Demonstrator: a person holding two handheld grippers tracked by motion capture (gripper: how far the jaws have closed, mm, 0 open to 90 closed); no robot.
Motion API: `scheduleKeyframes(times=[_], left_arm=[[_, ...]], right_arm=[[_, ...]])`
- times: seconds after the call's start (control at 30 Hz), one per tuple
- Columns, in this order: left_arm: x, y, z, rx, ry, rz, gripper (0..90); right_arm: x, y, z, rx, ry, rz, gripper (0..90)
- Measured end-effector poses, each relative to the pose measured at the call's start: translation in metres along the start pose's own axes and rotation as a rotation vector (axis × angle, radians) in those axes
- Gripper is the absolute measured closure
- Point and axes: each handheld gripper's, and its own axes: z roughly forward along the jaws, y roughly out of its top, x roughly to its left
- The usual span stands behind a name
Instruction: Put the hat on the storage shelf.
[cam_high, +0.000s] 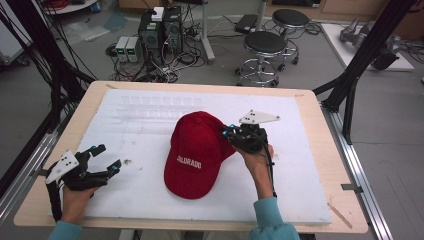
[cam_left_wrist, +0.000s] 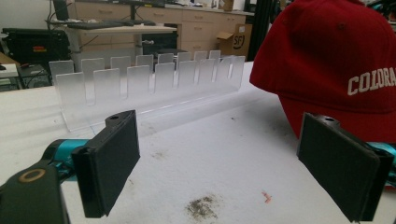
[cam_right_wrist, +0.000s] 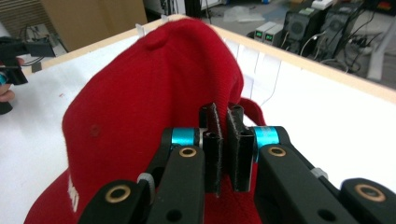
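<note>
Red cap (cam_high: 196, 152) sits mid-table on the white mat (cam_high: 125, 190), brim toward the near edge, w/ its right side pinched. Right gripper (cam_right_wrist: 226, 149) is clenched on a thin fold of fabric at the cap's rim, so the risk is the cloth sliding out of the pads if it's pulled fast, or the cap swinging and flopping. Left gripper (cam_high: 100, 162) waits near the front-left corner, jaws released, nothing between them. Clear slotted rack (cam_left_wrist: 149, 81) near the far edge could get knocked by a dragged cap.
</note>
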Motion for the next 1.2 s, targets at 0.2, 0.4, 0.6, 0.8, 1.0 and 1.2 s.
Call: scheduleKeyframes(times=[0.2, 0.4, 0.6, 0.8, 1.0, 1.2], left_arm=[[0.0, 0.0, 0.0, 0.001, 0.0, 0.0, 13.4], [0.0, 0.0, 0.0, 0.001, 0.001, -0.002, 13.4], [0.001, 0.0, 0.0, 0.001, -0.001, -0.004, 13.4], [0.001, 0.0, 0.0, 0.001, -0.001, -0.005, 13.4], [0.002, 0.0, -0.001, -0.005, -0.002, -0.018, 13.3], [0.003, 0.002, -0.001, 0.017, -0.008, -0.014, 13.2]], right_arm=[[0.012, 0.021, -0.012, -0.056, 0.007, -0.039, 86.2], [0.019, 0.036, -0.02, -0.095, 0.003, -0.064, 86.3], [0.027, 0.052, -0.031, -0.145, -0.023, -0.086, 86.3], [0.037, 0.06, -0.039, -0.186, -0.044, -0.108, 86.3], [0.041, 0.056, -0.035, -0.198, -0.019, -0.086, 86.3], [0.043, 0.055, -0.035, -0.201, -0.015, -0.082, 86.3]])
